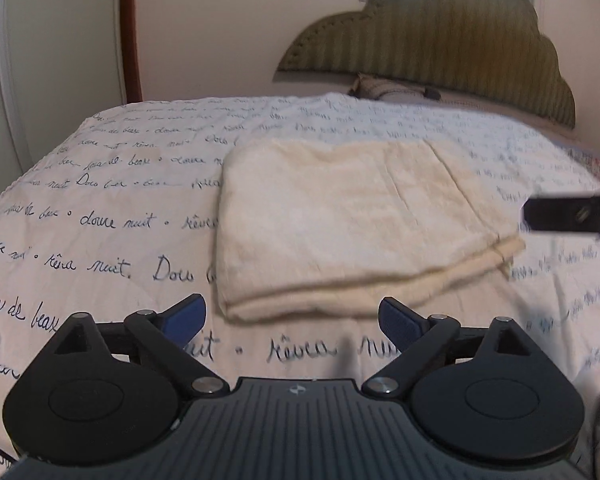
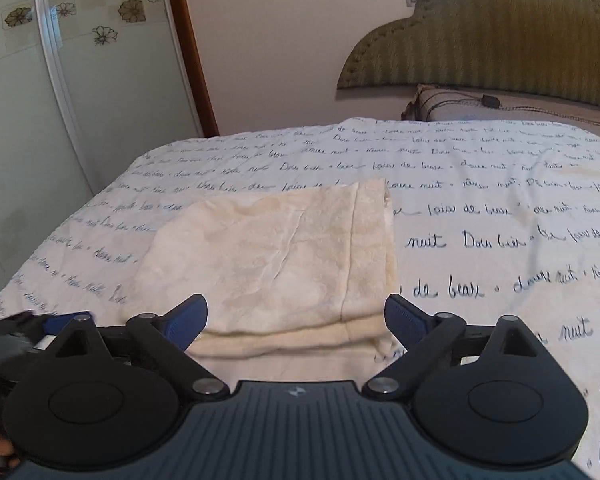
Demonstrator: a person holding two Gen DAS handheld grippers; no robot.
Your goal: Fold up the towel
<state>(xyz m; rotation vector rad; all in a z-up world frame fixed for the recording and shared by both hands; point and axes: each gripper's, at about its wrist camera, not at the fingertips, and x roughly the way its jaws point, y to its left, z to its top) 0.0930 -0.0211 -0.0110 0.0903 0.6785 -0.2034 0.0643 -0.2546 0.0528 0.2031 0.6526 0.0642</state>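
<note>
A cream towel [image 1: 348, 224] lies folded into a thick rectangle on the bed, its layered edge facing me. In the left wrist view my left gripper [image 1: 291, 308] hangs open just short of that near edge, with nothing between its blue pads. One black finger [image 1: 560, 216] of the other gripper shows at the right border. In the right wrist view the towel [image 2: 284, 256] is close in front. My right gripper [image 2: 296, 312] is open, its pads standing wide on either side of the towel's near right corner without pressing it. Part of the left gripper's fingers [image 2: 48, 324] shows at the lower left.
The bed wears a white cover [image 1: 100, 220] printed with dark script. An olive padded headboard [image 2: 500, 40] and a pillow [image 2: 500, 108] are at the far end. A frosted sliding door with flower decals [image 2: 40, 120] stands beyond the bed's left edge.
</note>
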